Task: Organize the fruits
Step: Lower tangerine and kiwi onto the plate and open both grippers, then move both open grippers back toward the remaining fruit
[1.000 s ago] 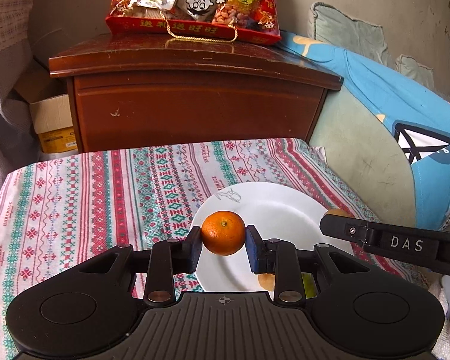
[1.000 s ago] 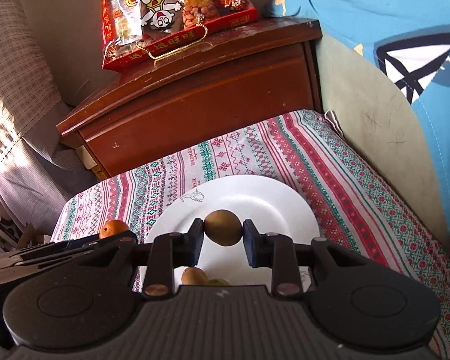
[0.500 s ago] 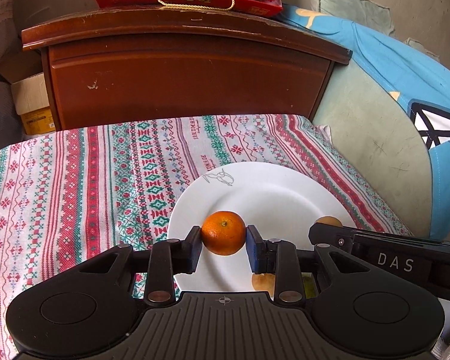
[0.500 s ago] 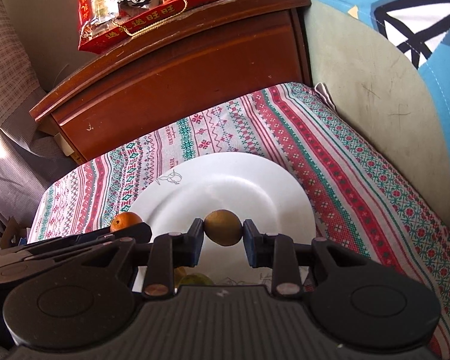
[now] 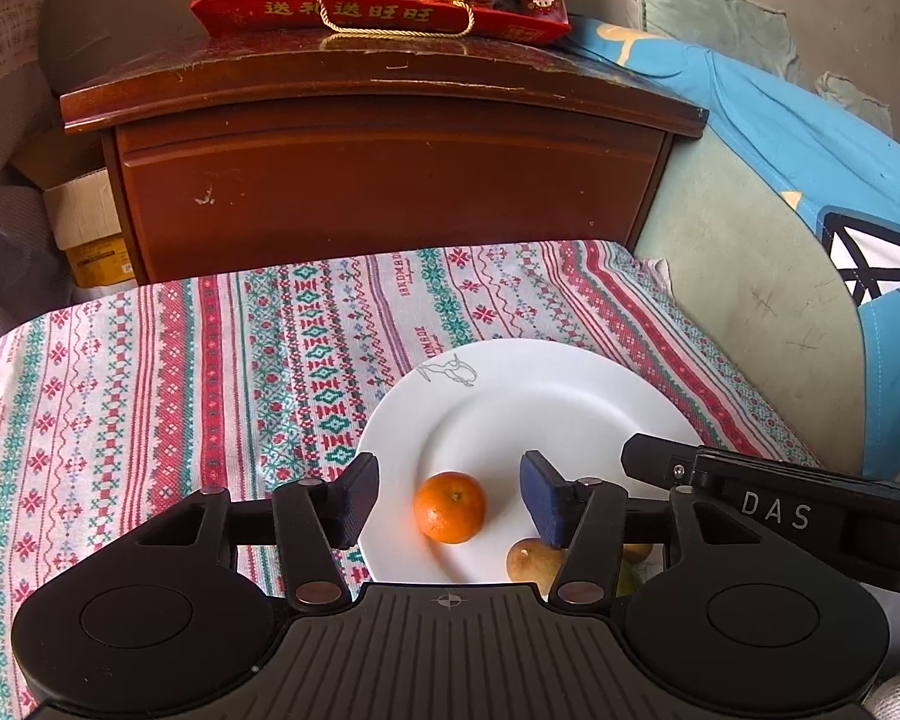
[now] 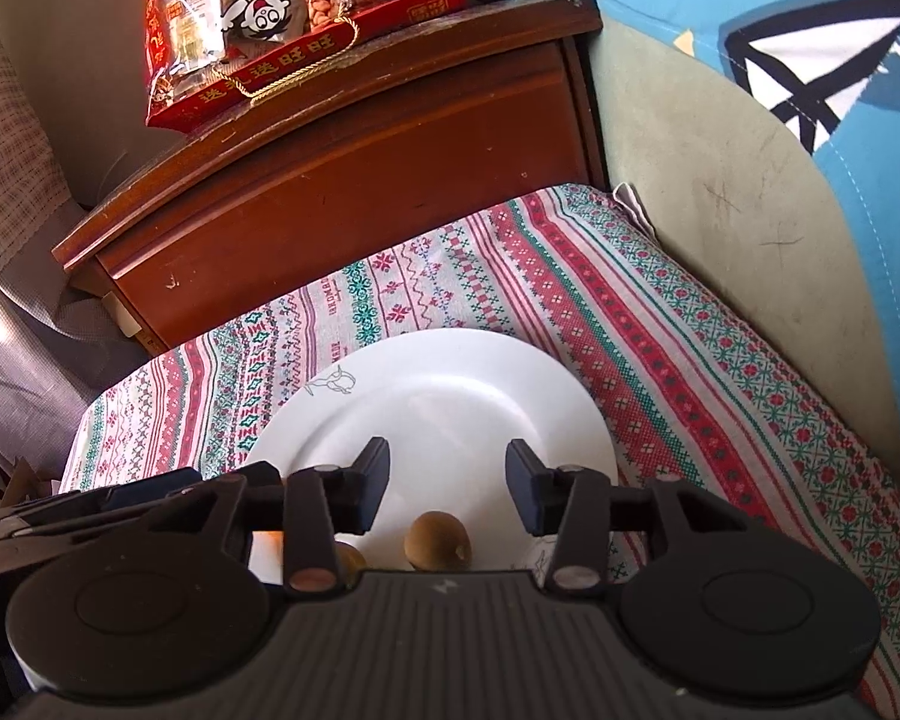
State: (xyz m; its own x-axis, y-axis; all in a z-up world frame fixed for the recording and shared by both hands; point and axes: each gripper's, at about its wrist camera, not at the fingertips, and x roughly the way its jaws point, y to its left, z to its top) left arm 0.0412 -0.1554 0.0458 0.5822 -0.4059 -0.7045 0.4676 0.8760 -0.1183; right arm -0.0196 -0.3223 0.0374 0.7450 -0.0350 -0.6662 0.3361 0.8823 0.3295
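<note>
Now both tongs hover low over the round white ceramic plate [image 5: 570,396] on the striped red-and-green woven cloth [image 5: 180,372]. The left tongs [image 5: 449,495] stand released, the small round orange mandarin [image 5: 449,507] lying on the plate between them, touching neither pad. Half a second ago they clenched it. The right tongs [image 6: 447,477] are likewise spread, having dropped the brown round fruit [image 6: 437,541], which rests just below them. Only the left view shows a second brown fruit [image 5: 533,561] beside its right pad.
</note>
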